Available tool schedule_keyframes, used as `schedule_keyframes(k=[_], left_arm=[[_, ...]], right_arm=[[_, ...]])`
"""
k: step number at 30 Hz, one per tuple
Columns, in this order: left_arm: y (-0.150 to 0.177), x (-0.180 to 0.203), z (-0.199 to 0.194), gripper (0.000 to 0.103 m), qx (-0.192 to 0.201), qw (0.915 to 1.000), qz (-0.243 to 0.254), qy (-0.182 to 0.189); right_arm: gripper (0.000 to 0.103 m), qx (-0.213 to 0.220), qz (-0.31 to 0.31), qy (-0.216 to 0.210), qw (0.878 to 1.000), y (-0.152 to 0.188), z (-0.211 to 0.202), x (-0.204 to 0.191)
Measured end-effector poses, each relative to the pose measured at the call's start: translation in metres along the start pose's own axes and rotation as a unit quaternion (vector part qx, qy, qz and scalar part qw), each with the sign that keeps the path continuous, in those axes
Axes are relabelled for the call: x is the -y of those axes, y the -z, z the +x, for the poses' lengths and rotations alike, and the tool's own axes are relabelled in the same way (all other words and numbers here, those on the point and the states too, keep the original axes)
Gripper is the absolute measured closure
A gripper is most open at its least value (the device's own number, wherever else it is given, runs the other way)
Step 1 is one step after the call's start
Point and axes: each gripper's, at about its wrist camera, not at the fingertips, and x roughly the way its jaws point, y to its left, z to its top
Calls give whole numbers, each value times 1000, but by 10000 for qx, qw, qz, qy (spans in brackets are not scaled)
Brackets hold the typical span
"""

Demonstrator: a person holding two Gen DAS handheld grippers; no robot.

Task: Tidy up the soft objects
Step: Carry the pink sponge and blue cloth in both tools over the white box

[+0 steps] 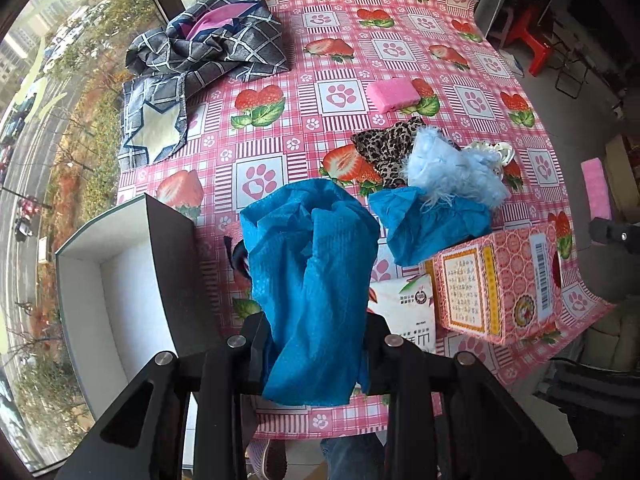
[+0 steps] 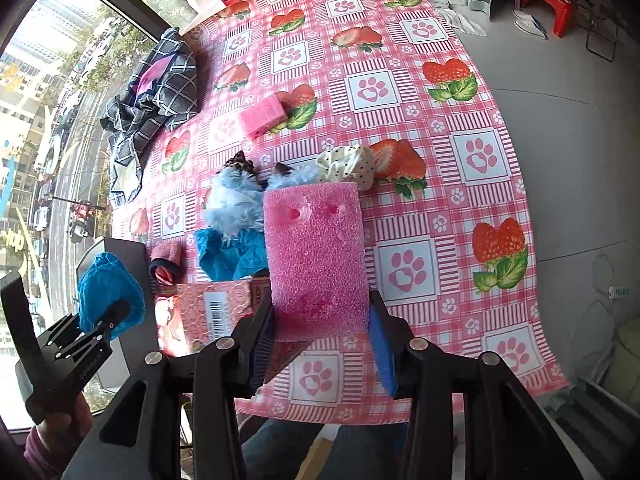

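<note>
On table: two pink sponges (image 2: 264,115), one (image 2: 318,264) in right fingers (image 2: 384,340); left fingers (image 1: 256,344) clamping blue cloth (image 1: 312,288).

You can see a barcode label (image 1: 541,276) on the pink patterned box (image 1: 500,284), but its digits are too small to read. The yellow-framed panel (image 1: 466,288) on that box and the white packet (image 1: 404,312) beside it carry Chinese print that is illegible.

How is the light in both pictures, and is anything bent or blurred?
Left wrist view: soft daylight from the window, table edges curved by the fisheye, blue cloth sharp. Right wrist view: same daylight, bright window, pink sponge sharp, corners dark.
</note>
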Motion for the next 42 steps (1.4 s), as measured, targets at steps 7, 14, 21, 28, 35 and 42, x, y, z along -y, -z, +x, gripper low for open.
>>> schedule_keyframes(k=[7, 14, 21, 28, 35, 42], left_arm=[[24, -45, -22, 70, 260, 9994, -209, -26], [49, -93, -40, 70, 503, 9959, -729, -202], [76, -131, -50, 70, 611, 9883, -1345, -388], [108, -161, -45, 70, 532, 9779, -1947, -542], [133, -183, -37, 70, 391, 9680, -2413, -570], [147, -194, -29, 70, 265, 9629, -2620, -589]], right_arm=[[58, 207, -289, -12, 9994, 30, -10, -59], [58, 75, -835, -102, 9964, 49, -3, -125], [58, -66, -1659, -178, 9860, 62, 6, -185], [58, -339, -2494, -156, 9677, 74, 19, -238], [58, -557, -3172, -119, 9467, 91, 34, -285], [58, -722, -3584, -90, 9307, 106, 46, -316]])
